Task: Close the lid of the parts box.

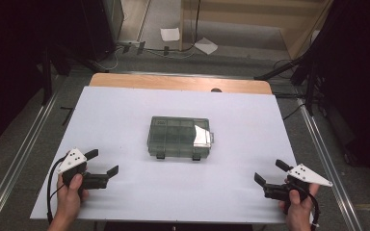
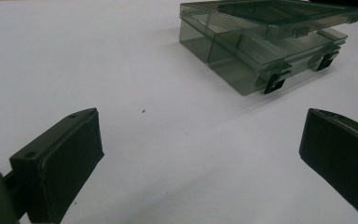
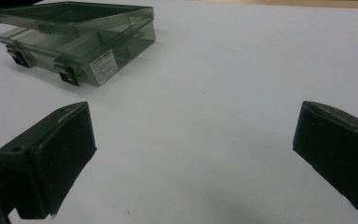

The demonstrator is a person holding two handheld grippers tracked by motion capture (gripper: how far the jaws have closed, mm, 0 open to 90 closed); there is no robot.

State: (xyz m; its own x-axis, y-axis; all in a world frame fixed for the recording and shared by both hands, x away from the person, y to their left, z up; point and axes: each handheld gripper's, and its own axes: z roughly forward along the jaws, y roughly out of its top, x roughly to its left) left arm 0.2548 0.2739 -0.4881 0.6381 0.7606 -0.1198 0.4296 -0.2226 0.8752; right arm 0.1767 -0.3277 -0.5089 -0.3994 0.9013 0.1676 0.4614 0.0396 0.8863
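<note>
White desk (image 1: 125, 125) bare across frame left, right and bottom. Sole obstacle: smoky transparent plastic compartment box (image 1: 179, 137) at frame centre. Left claw (image 1: 102, 162) and right claw (image 1: 270, 172), jaws wide, well apart from it, open surface between.

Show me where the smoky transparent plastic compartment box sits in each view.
High view: smoky transparent plastic compartment box at the centre of the white table.
Left gripper view: upper right.
Right gripper view: upper left.
Shared landmark: two black latches on its near edge.
</note>
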